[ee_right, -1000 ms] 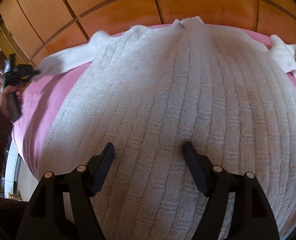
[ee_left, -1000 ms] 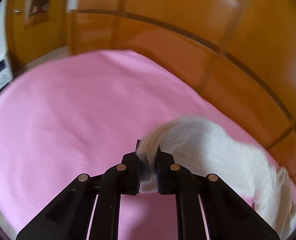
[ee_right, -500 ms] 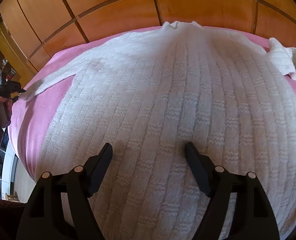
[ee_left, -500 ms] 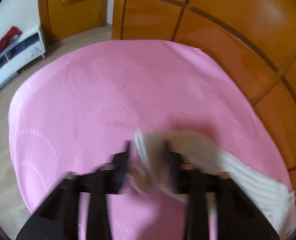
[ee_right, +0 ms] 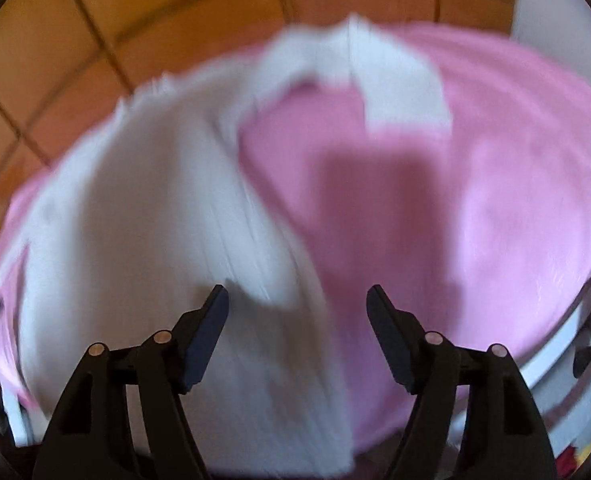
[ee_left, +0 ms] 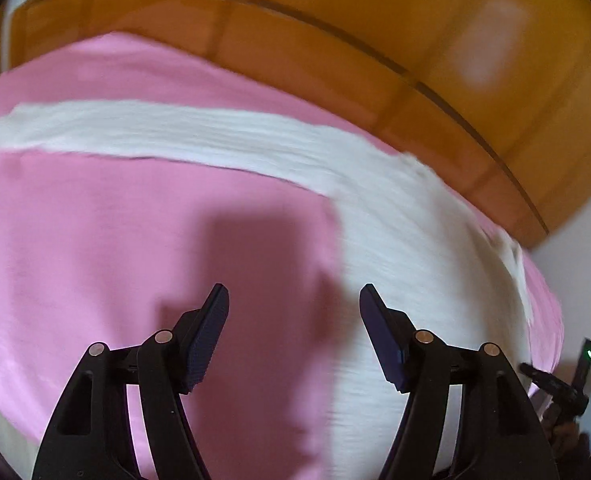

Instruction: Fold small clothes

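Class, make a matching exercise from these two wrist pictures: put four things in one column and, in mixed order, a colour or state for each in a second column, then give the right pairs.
Things
1. sweater
2. bed cover
3. wooden wall
4. left tongs

Colour or state
A. orange-brown panels
B. jaws opening, nothing between them
C. pink
D. white knit, one sleeve stretched out flat

Right pairs: 1-D, 2-C, 3-A, 4-B
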A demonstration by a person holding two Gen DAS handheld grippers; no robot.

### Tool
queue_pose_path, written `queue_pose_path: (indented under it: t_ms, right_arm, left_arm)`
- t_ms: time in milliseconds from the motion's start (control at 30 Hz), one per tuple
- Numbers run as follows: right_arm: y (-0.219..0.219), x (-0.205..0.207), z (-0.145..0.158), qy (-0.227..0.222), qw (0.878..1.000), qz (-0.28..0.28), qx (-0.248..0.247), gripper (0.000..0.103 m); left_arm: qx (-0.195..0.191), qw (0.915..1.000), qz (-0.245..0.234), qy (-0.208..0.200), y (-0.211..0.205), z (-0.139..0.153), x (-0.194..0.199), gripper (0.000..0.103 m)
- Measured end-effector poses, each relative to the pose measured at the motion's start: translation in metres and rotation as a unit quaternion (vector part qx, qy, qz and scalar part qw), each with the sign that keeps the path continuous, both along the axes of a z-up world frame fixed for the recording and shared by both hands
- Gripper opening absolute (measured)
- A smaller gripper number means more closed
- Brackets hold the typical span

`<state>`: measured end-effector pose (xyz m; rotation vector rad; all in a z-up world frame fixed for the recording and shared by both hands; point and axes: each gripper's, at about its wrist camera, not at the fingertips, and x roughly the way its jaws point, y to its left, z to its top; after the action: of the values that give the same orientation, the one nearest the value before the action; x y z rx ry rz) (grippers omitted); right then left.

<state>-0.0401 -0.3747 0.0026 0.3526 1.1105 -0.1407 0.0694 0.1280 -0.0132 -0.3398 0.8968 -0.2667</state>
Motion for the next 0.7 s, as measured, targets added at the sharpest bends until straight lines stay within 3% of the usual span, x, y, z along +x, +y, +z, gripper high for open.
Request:
queue_pose_path:
  t_ms: [100,200,300,400,467,500,533,600,700]
  right_arm:
    - [-0.027,-0.004,0.012,-0.046,0.997,-0.050,0.035,0.050]
    - [-0.052,0.010,0.031,-0.092,0.992,-0.090,-0.005,0.048]
    - [-0.067,0.044,0.034,-0.107,0.989,-0.089,-0.043,0.049]
    - [-0.072,0.080,0.021,-0.097,0.989,-0.074,-0.082,0.061]
    - [-0.076,0.093,0.010,-0.084,0.988,-0.069,-0.109,0.060]
    - [-0.080,0.104,0.003,-0.070,0.987,-0.070,-0.125,0.055]
    - [-0.087,0.108,-0.003,-0.062,0.986,-0.072,-0.140,0.036]
    - [-0.095,0.117,-0.002,-0.058,0.981,-0.071,-0.169,0.008]
    - [-0.114,0.105,0.031,-0.096,0.975,-0.092,-0.180,0.007]
  left_arm:
    - [0.035,0.9980,-0.044,-0.028,-0.051,0.003,0.000,0.066]
    - [0.048,0.9952,-0.084,-0.014,-0.093,-0.005,0.008,0.066]
    - [0.073,0.9921,-0.102,-0.001,-0.119,-0.018,0.020,0.066]
    - [0.095,0.9897,-0.105,0.015,-0.127,-0.029,0.024,0.066]
    - [0.108,0.9887,-0.102,0.019,-0.130,-0.034,0.028,0.069]
    - [0.111,0.9884,-0.102,0.017,-0.137,-0.035,0.031,0.070]
    - [0.116,0.9877,-0.103,0.017,-0.140,-0.037,0.032,0.073]
    - [0.125,0.9866,-0.104,0.019,-0.145,-0.043,0.035,0.076]
    - [0.128,0.9865,-0.101,0.020,-0.145,-0.043,0.033,0.080]
